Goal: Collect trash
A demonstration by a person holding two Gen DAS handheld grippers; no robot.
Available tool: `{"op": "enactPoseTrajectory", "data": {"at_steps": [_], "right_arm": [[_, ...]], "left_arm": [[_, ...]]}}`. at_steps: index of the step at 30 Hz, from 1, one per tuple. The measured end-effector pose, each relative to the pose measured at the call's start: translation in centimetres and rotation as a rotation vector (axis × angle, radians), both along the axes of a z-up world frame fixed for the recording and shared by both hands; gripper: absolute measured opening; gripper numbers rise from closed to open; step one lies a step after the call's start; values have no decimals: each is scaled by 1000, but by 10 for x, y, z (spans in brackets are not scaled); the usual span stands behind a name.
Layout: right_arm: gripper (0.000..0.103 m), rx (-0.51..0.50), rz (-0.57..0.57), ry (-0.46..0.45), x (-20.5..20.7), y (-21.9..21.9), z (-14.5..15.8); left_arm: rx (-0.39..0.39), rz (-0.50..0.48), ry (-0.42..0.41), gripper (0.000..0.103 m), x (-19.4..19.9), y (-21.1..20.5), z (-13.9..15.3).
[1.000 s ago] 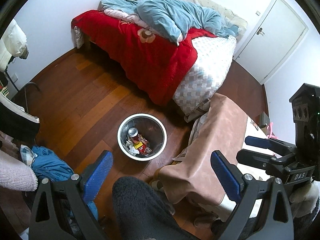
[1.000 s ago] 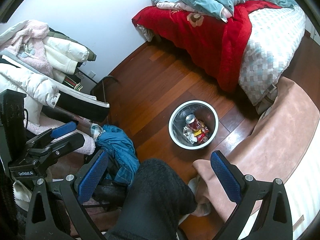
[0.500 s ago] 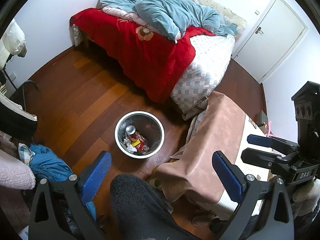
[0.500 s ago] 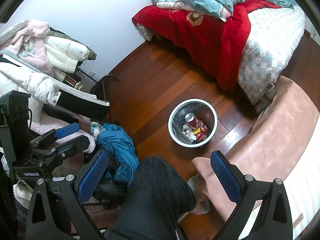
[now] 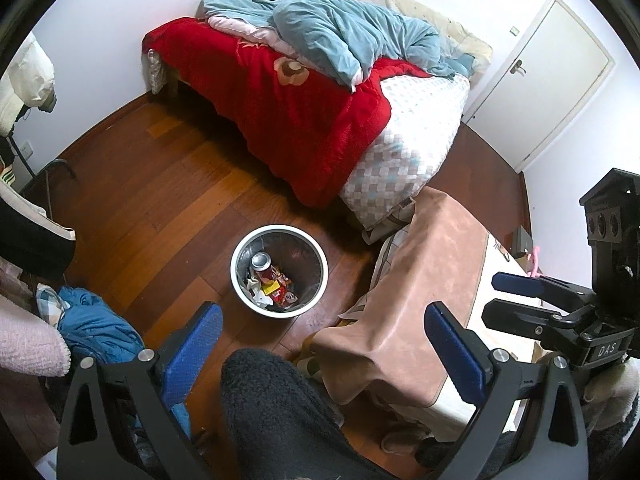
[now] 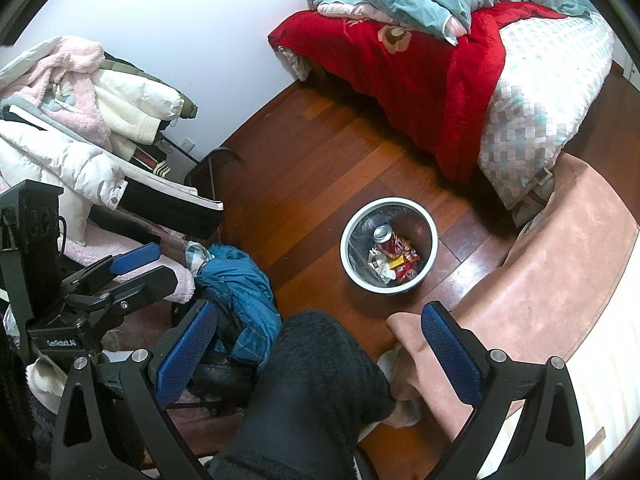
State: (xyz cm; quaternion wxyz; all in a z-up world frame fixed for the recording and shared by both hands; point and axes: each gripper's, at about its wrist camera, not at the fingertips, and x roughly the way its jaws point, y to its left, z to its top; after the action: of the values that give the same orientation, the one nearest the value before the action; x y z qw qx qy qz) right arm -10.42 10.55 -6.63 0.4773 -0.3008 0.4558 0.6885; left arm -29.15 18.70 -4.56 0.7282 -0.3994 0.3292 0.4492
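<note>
Since a second ago the bin has slid slightly lower beyond the left hand-held gripper, whose blue pads gape wide, empty. The right hand-held gripper, marked "DAS", also gapes empty. Ahead of both, the bin holds a can and wrappers.

I've got a bed w/ red blanket and a crumpled blue duvet on top, against the far wall. A white door is right of the bed; a tan-draped table sits near its foot. Piled jackets and a blue garment lie well left of the bed, across wood floor.
</note>
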Motion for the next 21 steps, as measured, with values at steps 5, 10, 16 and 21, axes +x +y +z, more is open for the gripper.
{"op": "enactPoseTrajectory", "data": {"at_steps": [5,10,16,21], "right_arm": [[103,-4,9,-1,-3,-3,2],[103,-8,15,0,-6,-2,1],[103,-13,18,1,-6,-1,-2],[103,-7,18,2,-6,-2,-3]], "left_arm": [[1,0,-1,103,-1,-1,1],[4,-2,-2,103,-1,-2,1],[5,-3,-3,103,-1,-3,2],[6,0,-7,103,-2,-4,2]]}}
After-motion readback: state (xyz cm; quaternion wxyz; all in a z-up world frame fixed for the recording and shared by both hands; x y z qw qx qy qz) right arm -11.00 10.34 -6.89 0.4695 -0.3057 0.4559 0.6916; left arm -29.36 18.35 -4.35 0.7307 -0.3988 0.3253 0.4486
